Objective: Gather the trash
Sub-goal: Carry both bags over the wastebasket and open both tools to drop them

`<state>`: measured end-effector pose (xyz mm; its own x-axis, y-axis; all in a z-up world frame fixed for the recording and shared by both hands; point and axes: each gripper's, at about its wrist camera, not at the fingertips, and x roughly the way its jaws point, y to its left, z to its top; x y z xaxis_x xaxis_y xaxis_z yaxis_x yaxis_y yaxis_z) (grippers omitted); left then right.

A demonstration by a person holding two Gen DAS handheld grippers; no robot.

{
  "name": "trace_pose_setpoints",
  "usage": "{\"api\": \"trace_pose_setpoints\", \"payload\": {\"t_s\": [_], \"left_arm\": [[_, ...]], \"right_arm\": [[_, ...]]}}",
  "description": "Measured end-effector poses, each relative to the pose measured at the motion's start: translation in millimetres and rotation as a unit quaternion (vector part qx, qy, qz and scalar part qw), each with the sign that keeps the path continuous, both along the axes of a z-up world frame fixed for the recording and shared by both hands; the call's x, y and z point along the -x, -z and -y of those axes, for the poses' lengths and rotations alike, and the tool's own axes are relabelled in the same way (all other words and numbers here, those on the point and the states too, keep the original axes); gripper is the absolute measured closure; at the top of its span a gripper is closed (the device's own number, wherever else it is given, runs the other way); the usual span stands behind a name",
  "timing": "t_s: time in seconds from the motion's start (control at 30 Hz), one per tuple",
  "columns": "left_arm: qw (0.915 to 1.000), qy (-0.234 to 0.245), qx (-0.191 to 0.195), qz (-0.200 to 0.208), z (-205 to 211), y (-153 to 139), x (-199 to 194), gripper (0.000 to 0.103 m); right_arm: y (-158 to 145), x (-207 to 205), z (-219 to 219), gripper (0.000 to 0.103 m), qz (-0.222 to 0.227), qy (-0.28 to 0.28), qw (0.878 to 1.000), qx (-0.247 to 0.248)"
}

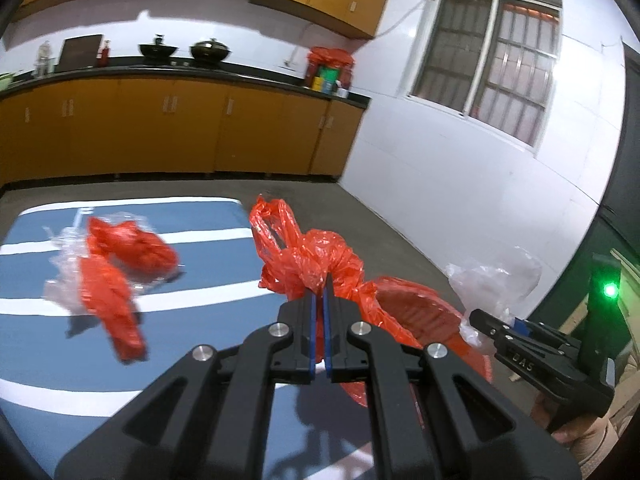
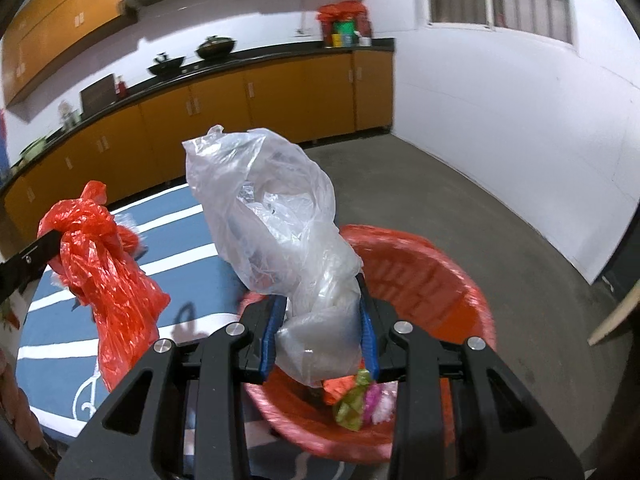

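Left wrist: left tool (image 1: 320, 286) clamped on red bag (image 1: 316, 258) by its knotted neck, so the bag hangs clear over the red bin (image 1: 424, 320). More red trash (image 1: 120, 264) lies on the blue tabletop (image 1: 200, 280).

Right wrist: right tool (image 2: 320, 316) pinches the clear bag (image 2: 276, 216) at its base, above the bin (image 2: 460, 280), likely for dropping in. Its long axis stands upright, bulk upward.

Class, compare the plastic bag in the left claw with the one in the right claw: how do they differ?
The red plastic bag in the left claw is opaque; the clear plastic bag in the right claw is see-through. The red one is pinched thin between nearly closed fingers, while the clear one bulges between wider-set fingers. Both are crumpled and held near the red basket.
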<state>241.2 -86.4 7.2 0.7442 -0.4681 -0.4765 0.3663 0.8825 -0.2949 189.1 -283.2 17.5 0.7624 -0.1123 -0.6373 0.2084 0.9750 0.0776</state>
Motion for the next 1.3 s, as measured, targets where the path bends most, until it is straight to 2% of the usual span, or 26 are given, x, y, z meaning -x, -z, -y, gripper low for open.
{"api": "trace_pose_setpoints", "payload": {"t_s": [0.43,0.93,1.03,1.07,1.13,1.23,1.3], "left_arm": [[0.9978,0.063,-0.01,-0.019,76,25,-11,0.099],[0.994,0.095,-0.021,-0.051,118,49,-31,0.098],[0.9934,0.097,-0.021,-0.057,120,53,-34,0.091],[0.9934,0.097,-0.023,-0.058,120,54,-34,0.084],[0.9935,0.094,-0.026,-0.059,119,56,-35,0.078],[0.9941,0.083,-0.024,-0.065,111,58,-37,0.073],[0.9952,0.071,-0.022,-0.064,102,59,-38,0.065]], "right_arm": [[11,14,49,0.069,-0.002,0.049,0.998,-0.031],[13,7,65,0.068,0.011,0.06,0.997,-0.052],[14,8,65,0.062,0.014,0.058,0.997,-0.055],[14,8,65,0.06,0.015,0.057,0.997,-0.054],[15,10,65,0.049,0.016,0.059,0.997,-0.052],[17,12,64,0.046,0.016,0.059,0.997,-0.049],[17,12,64,0.045,0.015,0.061,0.997,-0.047]]}}
